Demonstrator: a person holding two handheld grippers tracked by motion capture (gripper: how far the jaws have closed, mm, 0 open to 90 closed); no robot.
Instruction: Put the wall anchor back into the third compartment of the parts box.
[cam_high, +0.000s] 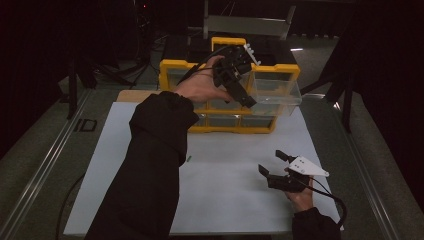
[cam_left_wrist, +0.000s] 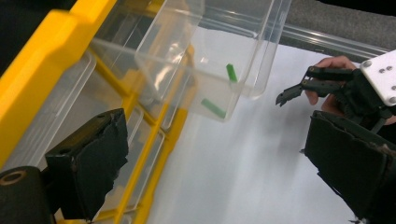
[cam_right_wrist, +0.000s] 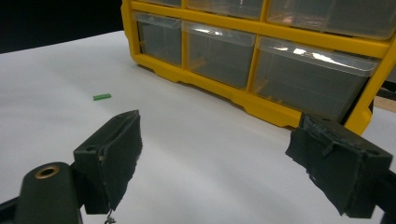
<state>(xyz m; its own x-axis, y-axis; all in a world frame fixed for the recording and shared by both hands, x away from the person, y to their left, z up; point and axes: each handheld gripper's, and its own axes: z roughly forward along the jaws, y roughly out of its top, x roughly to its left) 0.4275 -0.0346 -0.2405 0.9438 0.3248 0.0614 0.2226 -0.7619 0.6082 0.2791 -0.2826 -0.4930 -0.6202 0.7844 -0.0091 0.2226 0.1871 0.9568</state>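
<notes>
Left gripper (cam_high: 239, 80) up at the yellow drawer cabinet (cam_high: 172, 67), jaws spread wide and empty in its own view, clear drawer (cam_left_wrist: 210, 56) at 12 o'clock holding two green sticks (cam_left_wrist: 213, 108). Right gripper (cam_high: 272, 165) low over white board (cam_high: 225, 200), gaping, empty. Stray green stick (cam_right_wrist: 102, 97) at 10 o'clock, open board around.

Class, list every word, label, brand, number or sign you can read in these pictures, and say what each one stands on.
None can be read.
Yellow drawer organizer: no lettering shows.
Clear drawer pulled out: unmarked; it holds two green pieces.
White plate on the right gripper: screw holes, no print.
Left gripper: no markings.
</notes>
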